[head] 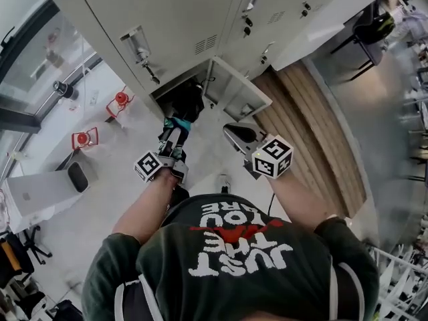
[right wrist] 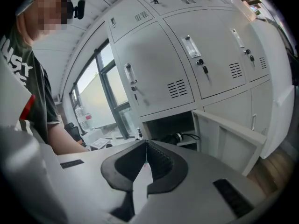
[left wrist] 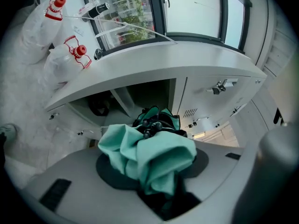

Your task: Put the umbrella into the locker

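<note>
Currently: my left hand-held gripper [head: 172,138] pinching teal umbrella [left wrist: 149,153] before open locker [head: 234,85]; my right hand-held gripper [right wrist: 146,146] pressed together.

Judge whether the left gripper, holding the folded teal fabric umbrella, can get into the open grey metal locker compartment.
Probably yes. The left gripper holds the teal umbrella right before the open compartment, whose door is swung aside; nothing stands between them.

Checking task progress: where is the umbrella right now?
Head view, left of centre: the umbrella is clamped in the left claw, just in front of the open locker.
</note>
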`<act>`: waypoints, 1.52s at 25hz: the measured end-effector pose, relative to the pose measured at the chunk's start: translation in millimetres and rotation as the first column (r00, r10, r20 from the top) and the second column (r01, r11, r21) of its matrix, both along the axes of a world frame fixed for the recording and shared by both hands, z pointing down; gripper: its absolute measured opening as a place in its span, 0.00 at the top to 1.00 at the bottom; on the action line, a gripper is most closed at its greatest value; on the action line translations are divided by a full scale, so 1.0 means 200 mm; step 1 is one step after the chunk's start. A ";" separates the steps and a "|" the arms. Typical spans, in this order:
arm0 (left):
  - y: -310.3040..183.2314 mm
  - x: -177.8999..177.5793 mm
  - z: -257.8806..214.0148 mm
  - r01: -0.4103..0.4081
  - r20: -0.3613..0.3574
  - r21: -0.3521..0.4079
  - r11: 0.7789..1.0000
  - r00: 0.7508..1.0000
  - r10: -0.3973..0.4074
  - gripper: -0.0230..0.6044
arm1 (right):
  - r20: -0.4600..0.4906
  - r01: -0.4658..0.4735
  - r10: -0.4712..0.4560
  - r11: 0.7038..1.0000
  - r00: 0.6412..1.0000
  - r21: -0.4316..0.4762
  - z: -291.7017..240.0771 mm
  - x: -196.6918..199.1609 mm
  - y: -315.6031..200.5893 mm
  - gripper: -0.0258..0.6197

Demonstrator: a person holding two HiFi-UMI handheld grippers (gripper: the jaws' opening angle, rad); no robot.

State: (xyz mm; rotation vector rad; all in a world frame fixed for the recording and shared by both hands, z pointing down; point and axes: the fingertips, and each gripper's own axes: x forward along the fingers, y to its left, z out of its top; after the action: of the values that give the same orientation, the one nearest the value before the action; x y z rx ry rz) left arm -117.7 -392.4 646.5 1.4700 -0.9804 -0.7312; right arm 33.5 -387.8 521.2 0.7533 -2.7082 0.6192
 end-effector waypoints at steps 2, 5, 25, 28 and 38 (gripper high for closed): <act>-0.04 0.01 0.04 0.034 -0.022 -0.006 0.999 0.999 -0.034 0.64 | -0.011 0.001 -0.001 1.000 1.000 0.005 0.04 0.00 -0.02 0.91; -0.10 0.01 0.10 0.066 -0.030 -0.016 0.998 0.997 -0.067 0.64 | -0.017 0.019 -0.019 1.000 1.000 0.001 0.08 -0.02 -0.02 0.91; -0.55 0.05 0.35 0.242 0.023 -0.053 0.969 0.970 -0.241 0.64 | -0.062 0.055 -0.055 0.998 0.997 0.002 0.28 0.04 0.01 0.91; -0.60 0.03 0.38 0.275 0.043 -0.070 0.959 0.961 -0.273 0.64 | -0.055 0.060 -0.060 0.998 0.997 0.003 0.28 0.04 0.01 0.91; -0.68 0.05 0.40 0.220 0.307 -0.006 0.976 0.929 -0.207 0.64 | -0.073 0.064 -0.064 0.998 0.995 -0.002 0.34 0.08 0.02 0.91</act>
State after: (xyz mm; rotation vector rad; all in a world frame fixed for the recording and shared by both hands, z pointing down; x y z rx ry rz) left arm -107.2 -527.9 727.1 1.4824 -1.4015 -0.6448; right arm 48.5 -384.8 589.9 0.6724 -2.6542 0.5657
